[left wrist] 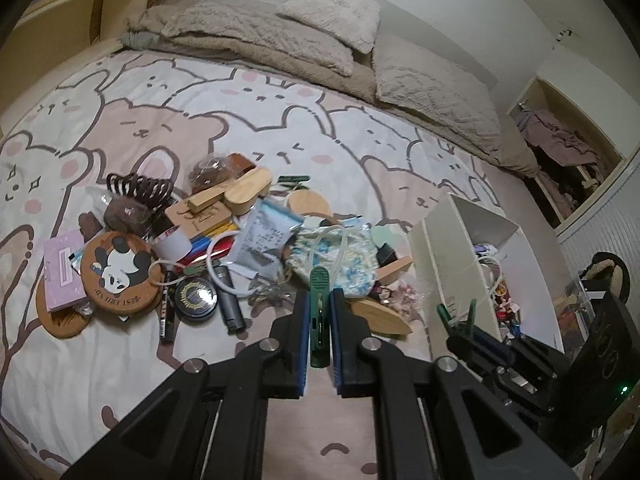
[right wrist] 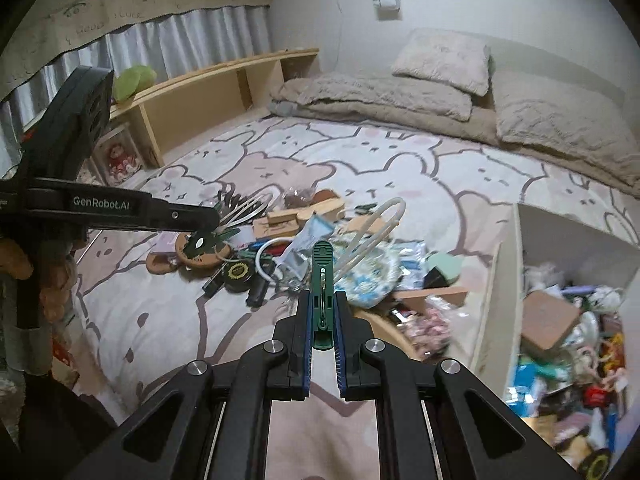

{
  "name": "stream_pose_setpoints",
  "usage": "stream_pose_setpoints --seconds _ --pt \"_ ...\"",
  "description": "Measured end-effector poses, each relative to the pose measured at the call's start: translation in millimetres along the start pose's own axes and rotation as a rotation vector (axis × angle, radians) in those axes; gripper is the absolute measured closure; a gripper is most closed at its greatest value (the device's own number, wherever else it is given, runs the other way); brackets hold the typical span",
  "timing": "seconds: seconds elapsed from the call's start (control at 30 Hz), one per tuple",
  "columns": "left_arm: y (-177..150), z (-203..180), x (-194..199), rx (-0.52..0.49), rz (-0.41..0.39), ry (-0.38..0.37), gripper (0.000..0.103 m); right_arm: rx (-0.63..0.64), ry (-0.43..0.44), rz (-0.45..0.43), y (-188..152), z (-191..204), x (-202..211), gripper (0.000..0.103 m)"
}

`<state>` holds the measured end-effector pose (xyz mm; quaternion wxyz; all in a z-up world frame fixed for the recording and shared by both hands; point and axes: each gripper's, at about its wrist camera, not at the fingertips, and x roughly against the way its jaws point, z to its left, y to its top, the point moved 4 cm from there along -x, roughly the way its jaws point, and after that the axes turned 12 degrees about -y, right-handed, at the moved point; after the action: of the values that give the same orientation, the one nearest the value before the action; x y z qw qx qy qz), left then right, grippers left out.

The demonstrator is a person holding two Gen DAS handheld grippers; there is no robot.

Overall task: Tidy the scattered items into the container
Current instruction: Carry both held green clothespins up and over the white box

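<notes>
My left gripper [left wrist: 321, 300] is shut on a green clothes peg [left wrist: 320, 280], held above the pile of scattered items [left wrist: 224, 240] on the bear-print bedspread. The pile includes a panda coaster [left wrist: 116, 268], a floral pouch [left wrist: 340, 256], a dark claw clip [left wrist: 136, 188] and a round black tin [left wrist: 196, 298]. My right gripper [right wrist: 323, 298] is shut on a second green peg [right wrist: 322, 256], above the pile's right side. The white container [right wrist: 516, 280] stands to the right, holding several small things. The left gripper [right wrist: 208, 220] shows at left with its peg [right wrist: 204, 242].
Beige pillows [left wrist: 332, 8] and a folded blanket [left wrist: 260, 36] lie at the far end of the bed. A low wooden shelf [right wrist: 208, 88] runs along the left wall below grey curtains. An open closet [left wrist: 560, 152] is at the right. Bare bedspread lies in front of the pile.
</notes>
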<state>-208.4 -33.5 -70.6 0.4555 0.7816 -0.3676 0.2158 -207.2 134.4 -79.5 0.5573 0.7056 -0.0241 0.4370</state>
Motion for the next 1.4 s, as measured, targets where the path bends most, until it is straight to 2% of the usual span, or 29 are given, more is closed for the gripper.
stream_pose_setpoints --seconds 0.17,0.33,0.73,1.0,1.13,1.4 --pt "1 -23 3 -0.019 -0.016 -0.017 0.093 0.008 -0.026 -0.037 7 -17 23 0.093" --pt "0 -47 8 -0.035 -0.028 -0.071 0.093 0.005 -0.047 -0.069 12 -38 44 0.093" --pt "5 -98 9 -0.096 -0.060 -0.099 0.093 -0.028 -0.116 -0.112 16 -90 84 0.093" --pt "11 -139 3 -0.134 -0.068 -0.177 0.093 -0.061 -0.165 -0.118 18 -128 99 0.093" --pt "20 -164 1 -0.178 -0.101 -0.191 0.093 -0.082 -0.184 -0.116 18 -150 104 0.093" --pt "35 -212 -14 -0.228 -0.102 -0.245 0.093 -0.148 -0.202 -0.103 20 -188 105 0.093"
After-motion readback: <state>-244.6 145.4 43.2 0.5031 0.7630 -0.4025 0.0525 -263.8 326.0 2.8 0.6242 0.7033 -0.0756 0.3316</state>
